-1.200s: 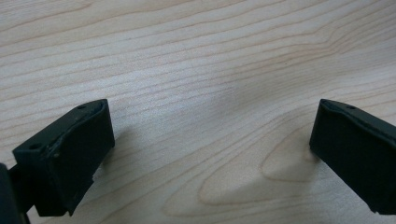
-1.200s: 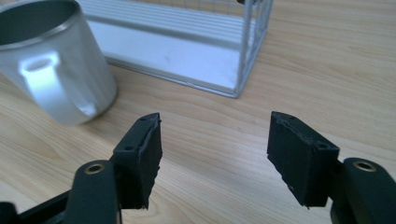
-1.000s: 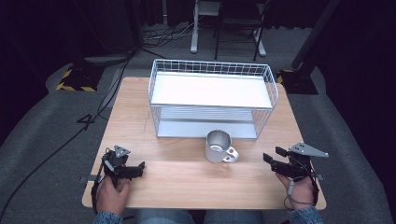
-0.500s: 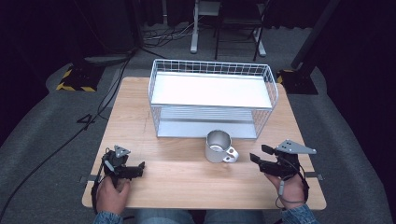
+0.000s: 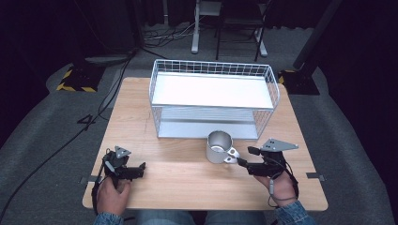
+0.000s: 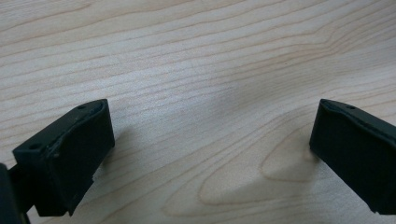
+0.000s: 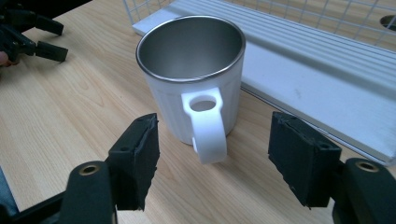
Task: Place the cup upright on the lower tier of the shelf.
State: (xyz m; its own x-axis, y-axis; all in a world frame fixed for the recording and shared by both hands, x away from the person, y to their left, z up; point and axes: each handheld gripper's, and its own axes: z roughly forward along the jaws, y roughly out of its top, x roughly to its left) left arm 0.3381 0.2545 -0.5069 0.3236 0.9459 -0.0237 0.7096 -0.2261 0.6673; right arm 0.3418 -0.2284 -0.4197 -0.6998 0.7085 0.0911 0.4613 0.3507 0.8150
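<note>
Change: the right gripper (image 5: 244,158) has moved left and a little farther in since a second ago, and now points at the mug (image 5: 219,146); the left gripper (image 5: 139,169) and the mug have stayed where they were.
Left hand (image 5: 111,195): at the near left edge of the table (image 5: 136,126), holding the left gripper low over the wood.
Left gripper: jaws spread wide with nothing but bare wood grain between them in the left gripper view; it points right.
Right hand (image 5: 281,186): near right part of the table, wrapped around the right gripper from behind.
Right gripper: jaws wide apart, holding nothing; in the right gripper view (image 7: 212,156) they stand either side of the handle (image 7: 206,122) and just short of it, not touching.
Mug: upright near the table's middle, just right of centre, white outside and steel inside, empty; its handle faces the right gripper.
Basket (image 5: 155,93): white wire, on the far half of the table, just behind the mug; a flat white shelf spans its upper level and a ribbed white floor lies below.
Floor (image 5: 51,126): grey carpet around the table, black cables trailing at the far left.
</note>
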